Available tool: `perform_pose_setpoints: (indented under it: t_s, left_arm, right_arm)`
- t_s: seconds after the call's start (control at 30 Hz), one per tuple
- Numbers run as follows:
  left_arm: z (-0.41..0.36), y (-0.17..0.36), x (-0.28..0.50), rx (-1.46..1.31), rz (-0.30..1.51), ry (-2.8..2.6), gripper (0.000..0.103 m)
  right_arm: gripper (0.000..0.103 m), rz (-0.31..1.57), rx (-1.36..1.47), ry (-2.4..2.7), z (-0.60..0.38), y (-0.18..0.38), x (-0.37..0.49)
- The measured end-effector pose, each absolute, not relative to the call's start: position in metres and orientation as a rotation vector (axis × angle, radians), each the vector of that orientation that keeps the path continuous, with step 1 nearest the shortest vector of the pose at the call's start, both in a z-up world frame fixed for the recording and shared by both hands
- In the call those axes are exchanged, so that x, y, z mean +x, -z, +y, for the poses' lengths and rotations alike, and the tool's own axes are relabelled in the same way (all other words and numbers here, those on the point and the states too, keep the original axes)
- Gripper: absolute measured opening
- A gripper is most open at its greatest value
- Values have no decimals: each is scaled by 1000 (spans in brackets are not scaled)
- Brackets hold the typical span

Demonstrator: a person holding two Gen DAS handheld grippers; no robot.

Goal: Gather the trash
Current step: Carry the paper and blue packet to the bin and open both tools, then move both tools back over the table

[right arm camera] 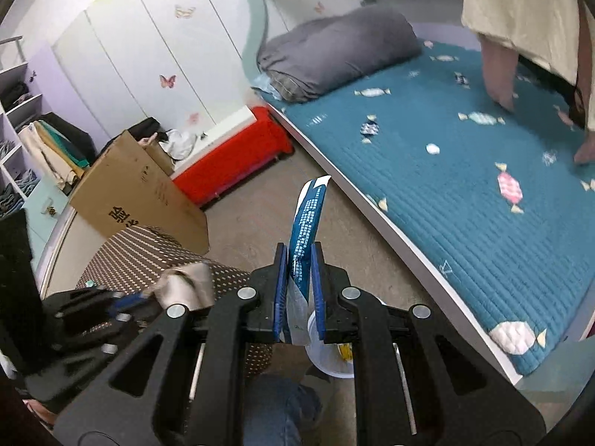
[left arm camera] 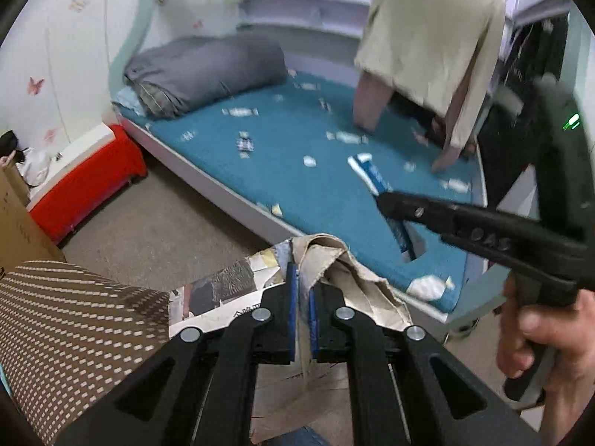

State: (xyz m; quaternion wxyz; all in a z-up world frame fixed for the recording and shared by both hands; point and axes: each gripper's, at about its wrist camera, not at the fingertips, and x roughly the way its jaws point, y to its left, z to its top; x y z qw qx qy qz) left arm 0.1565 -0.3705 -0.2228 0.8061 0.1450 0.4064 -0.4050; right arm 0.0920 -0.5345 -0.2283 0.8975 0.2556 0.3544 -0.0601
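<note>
Our left gripper (left arm camera: 302, 290) fingers clamp crumpled paper (left arm camera: 346, 271); our right gripper (right arm camera: 299, 290) fingers clamp a blue wrapper (right arm camera: 308, 223) low down, both light, limp.

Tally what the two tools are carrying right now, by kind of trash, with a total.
Crumpled beige paper, in the left tool: 1
Printed newspaper scrap, beside it at the left tool: 1
Blue-and-white wrapper, in the right tool: 1
Total: 3

Teal quilted bed (right arm camera: 465, 193), red bench (right arm camera: 230, 160) beside it, butterfly-decal wardrobe (right arm camera: 148, 59), beige floor (right arm camera: 253, 215).
</note>
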Motion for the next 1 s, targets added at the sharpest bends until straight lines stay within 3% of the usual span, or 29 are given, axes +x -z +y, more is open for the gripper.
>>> perform_pose_setpoints:
  t_s: [0.17,0.2,0.3,0.57,0.6,0.67,0.8,0.87,1.0]
  left_arm:
    - [-397,269,181,394,964,844,9]
    - [-401,278,187,410,984,825,21]
    - [-399,290,197,425,1005,770,73]
    - [-378,279,214,365,970,672,86]
    - [-374,276,213,350,967,670,86]
    - [-364,267,213,334,950,666,86]
    - [-346,252,204,324,906,653,87]
    - [-334,244,200,304,896,652,87]
    - [-314,227,188,255,874,652,87]
  right_arm:
    - [13,785,550,126,-544,256,105]
    - [13,801,558,125,-545,264,108]
    - [13,846,584,117,-545,288,120]
    - [15,1045,623,84,-530,380,160]
    - [19,1065,631,92,-528,390,162]
    - [82,1087,676,132,-529,406,162]
    - [86,1060,729,180,-528,409,147]
    - [94,1043,727,195,-524,400,140]
    - [96,997,726,217,-514,372,123]
